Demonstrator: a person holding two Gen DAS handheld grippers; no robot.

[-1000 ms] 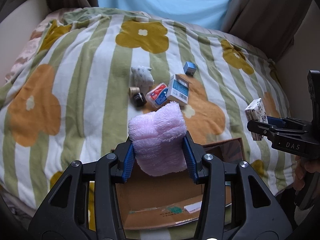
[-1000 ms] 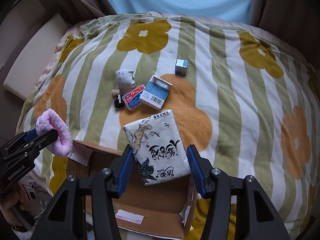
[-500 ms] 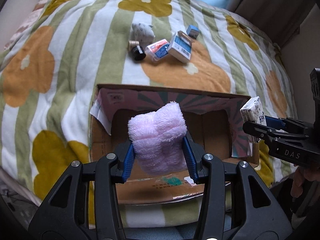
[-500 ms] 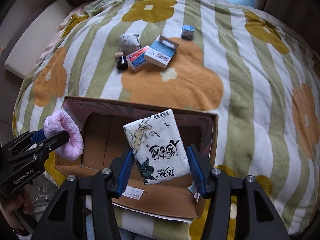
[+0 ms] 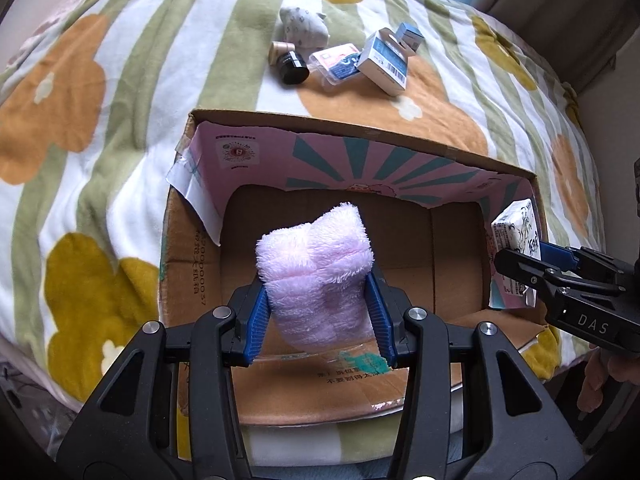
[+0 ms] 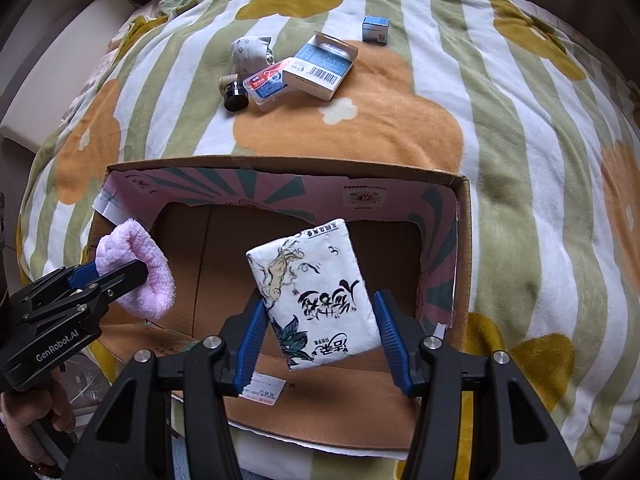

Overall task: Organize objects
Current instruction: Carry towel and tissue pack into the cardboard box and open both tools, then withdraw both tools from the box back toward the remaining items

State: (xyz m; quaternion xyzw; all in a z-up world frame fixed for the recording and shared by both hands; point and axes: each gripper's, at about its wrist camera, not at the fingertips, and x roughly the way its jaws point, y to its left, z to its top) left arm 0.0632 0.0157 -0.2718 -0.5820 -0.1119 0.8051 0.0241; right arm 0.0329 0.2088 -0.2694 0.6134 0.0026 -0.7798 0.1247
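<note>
At frame centre, our left gripper (image 5: 316,312) clamps the soft, light pink cloth (image 5: 316,272) over the cardboard box (image 5: 360,128); our right gripper (image 6: 320,328) grips the squashy tissue pack (image 6: 316,292) at its edges.

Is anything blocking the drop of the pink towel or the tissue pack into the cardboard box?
Nothing visible. The pink towel and tissue pack hang above the open cardboard box, whose visible floor is bare.
</note>
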